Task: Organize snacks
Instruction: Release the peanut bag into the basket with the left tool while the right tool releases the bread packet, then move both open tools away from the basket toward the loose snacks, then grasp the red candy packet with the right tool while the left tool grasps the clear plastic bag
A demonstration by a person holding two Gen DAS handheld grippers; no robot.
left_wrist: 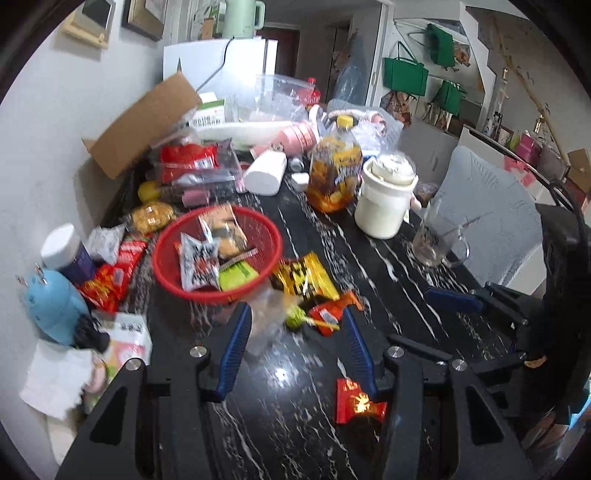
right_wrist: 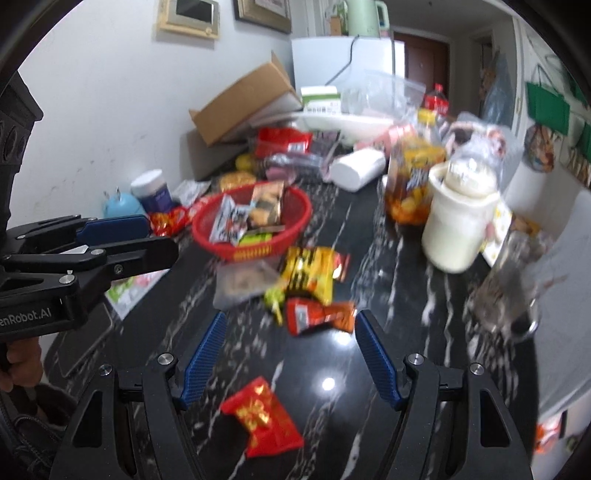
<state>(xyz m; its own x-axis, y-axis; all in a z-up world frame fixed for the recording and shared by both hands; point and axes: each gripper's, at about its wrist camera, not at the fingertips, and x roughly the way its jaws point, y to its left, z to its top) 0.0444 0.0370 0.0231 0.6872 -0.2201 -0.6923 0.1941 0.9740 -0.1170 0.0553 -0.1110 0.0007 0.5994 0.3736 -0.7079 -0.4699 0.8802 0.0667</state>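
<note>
Both hand-held grippers hang agape and empty over the bench: left, right. Loose snacks lie just before the red basket; I'd take the nearest red packet squarely across its middle.

This is a home, most likely a dining corner of a lived-in flat. A black marble-look table stands against a white wall and is crowded with household things: snack packets, a red basket, a cream ceramic jar, a glass mug and an open cardboard box. Framed pictures hang on the wall. A small white fridge carries a green kettle, and green bags hang by a doorway.
</note>
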